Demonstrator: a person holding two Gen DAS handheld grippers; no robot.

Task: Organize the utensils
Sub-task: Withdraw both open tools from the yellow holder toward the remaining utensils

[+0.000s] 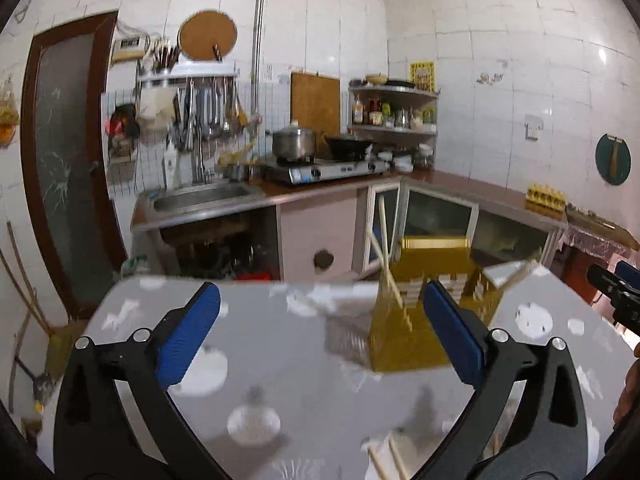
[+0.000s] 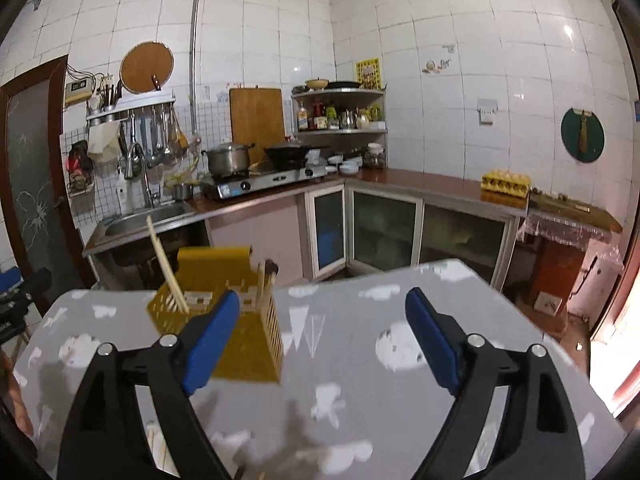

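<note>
A yellow slatted utensil holder (image 1: 400,344) stands on the grey patterned table (image 1: 288,364), with a pair of pale chopsticks (image 1: 383,248) leaning out of it. More chopsticks (image 1: 390,460) lie loose on the table near the front edge. My left gripper (image 1: 320,292) is open with nothing between its blue pads; its right finger overlaps the holder. In the right wrist view my right gripper (image 2: 323,300) is open and empty, to the right of the holder (image 2: 240,352) and its chopsticks (image 2: 164,260). Loose chopsticks (image 2: 154,448) show at the lower left.
Beyond the table runs an L-shaped kitchen counter (image 2: 420,184) with a sink (image 1: 200,196), a gas stove (image 1: 324,170) bearing a pot and a wok, and a yellow egg carton (image 2: 506,182). A dark door (image 1: 64,160) is at the left. The other gripper (image 1: 616,292) shows at the right edge.
</note>
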